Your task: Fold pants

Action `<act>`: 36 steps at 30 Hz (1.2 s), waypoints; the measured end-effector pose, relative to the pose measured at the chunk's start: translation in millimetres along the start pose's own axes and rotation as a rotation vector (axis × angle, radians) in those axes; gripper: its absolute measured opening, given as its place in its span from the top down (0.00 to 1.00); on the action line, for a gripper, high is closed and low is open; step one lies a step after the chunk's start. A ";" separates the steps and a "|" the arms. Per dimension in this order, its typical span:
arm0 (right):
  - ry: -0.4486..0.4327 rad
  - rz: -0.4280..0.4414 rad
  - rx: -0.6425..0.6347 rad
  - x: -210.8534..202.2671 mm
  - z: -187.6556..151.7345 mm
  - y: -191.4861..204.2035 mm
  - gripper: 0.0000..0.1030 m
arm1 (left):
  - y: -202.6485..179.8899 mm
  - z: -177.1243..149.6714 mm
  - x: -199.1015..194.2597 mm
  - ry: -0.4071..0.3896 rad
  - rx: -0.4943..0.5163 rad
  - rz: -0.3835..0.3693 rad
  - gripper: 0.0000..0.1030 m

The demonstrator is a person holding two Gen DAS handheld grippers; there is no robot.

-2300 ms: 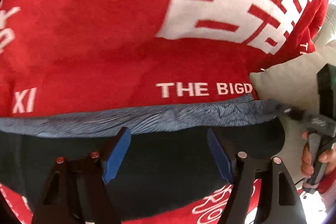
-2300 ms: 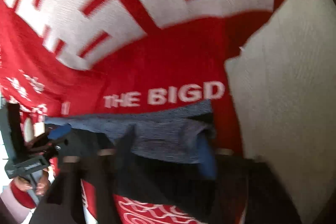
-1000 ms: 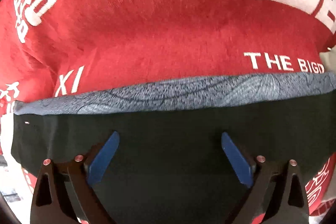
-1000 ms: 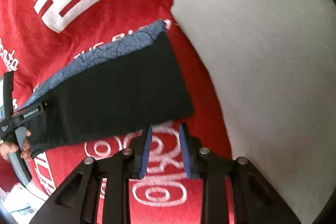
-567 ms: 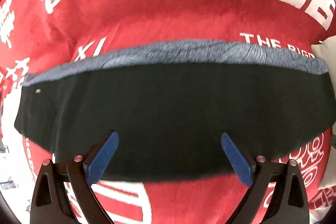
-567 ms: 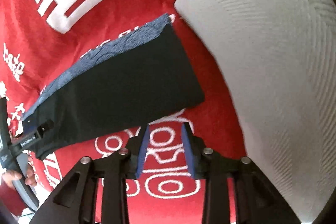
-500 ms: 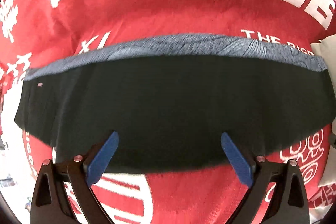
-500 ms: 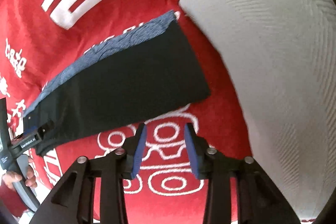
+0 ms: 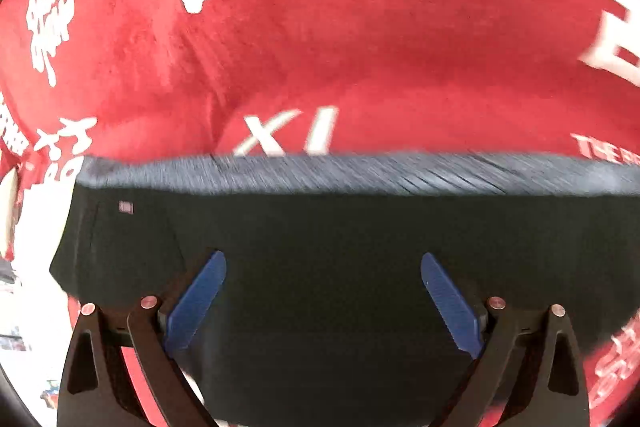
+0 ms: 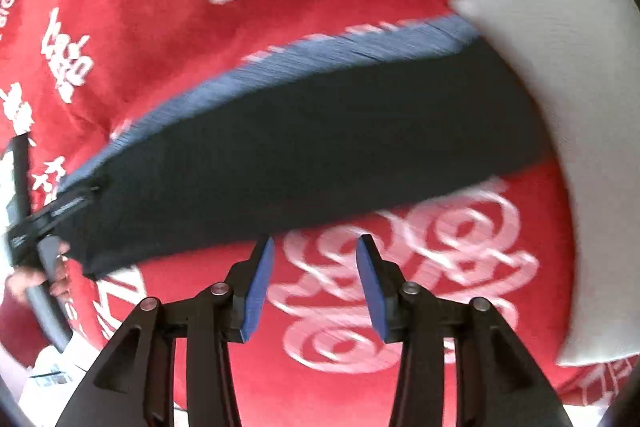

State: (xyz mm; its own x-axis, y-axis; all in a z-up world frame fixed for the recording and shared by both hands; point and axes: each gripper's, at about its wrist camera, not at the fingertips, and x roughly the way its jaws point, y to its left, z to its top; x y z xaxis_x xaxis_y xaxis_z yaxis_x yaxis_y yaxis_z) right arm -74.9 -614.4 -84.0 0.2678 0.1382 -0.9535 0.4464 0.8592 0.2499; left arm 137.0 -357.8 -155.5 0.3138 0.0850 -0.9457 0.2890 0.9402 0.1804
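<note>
The black pants (image 9: 320,235) lie folded lengthwise into a long band on the red blanket, with a blue-grey patterned strip (image 9: 360,173) along the far edge. My left gripper (image 9: 324,267) hovers open and wide over the band near its left end, nothing between its blue pads. In the right wrist view the same pants (image 10: 304,143) run diagonally, and my right gripper (image 10: 316,251) hangs just off their near edge over the red blanket; its jaws are opening with nothing between them. The left tool and the hand on it (image 10: 36,227) show at the band's far left end.
A red blanket (image 9: 360,47) with white lettering covers the surface. A white pillow (image 10: 568,87) lies at the right, touching the right end of the pants. The blanket's edge and the floor show at the lower left (image 9: 24,267).
Both views have shifted left along the pants; the left gripper now hangs over the band's left end. The right gripper's jaws have spread wider. The pants lie still.
</note>
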 end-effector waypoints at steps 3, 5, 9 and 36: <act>-0.068 0.036 -0.048 21.2 27.2 49.6 0.55 | 14.3 14.7 24.3 -0.006 -0.006 0.004 0.04; -0.107 0.055 -0.087 42.9 52.5 84.8 0.55 | 21.2 18.8 37.0 -0.006 -0.014 -0.029 0.04; -0.073 -0.004 -0.139 100.6 80.9 123.5 0.55 | 28.1 24.2 46.2 -0.020 -0.017 -0.087 0.04; 0.285 0.575 0.104 134.9 -56.0 219.7 0.55 | 213.0 -48.8 70.0 0.008 -0.054 0.033 0.00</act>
State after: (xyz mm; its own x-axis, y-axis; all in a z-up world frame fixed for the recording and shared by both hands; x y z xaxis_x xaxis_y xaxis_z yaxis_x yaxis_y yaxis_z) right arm 11.4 -379.5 -167.1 0.2580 0.6996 -0.6663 0.3832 0.5590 0.7353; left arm 176.3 -135.4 -196.4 0.3148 0.1192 -0.9416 0.2293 0.9532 0.1973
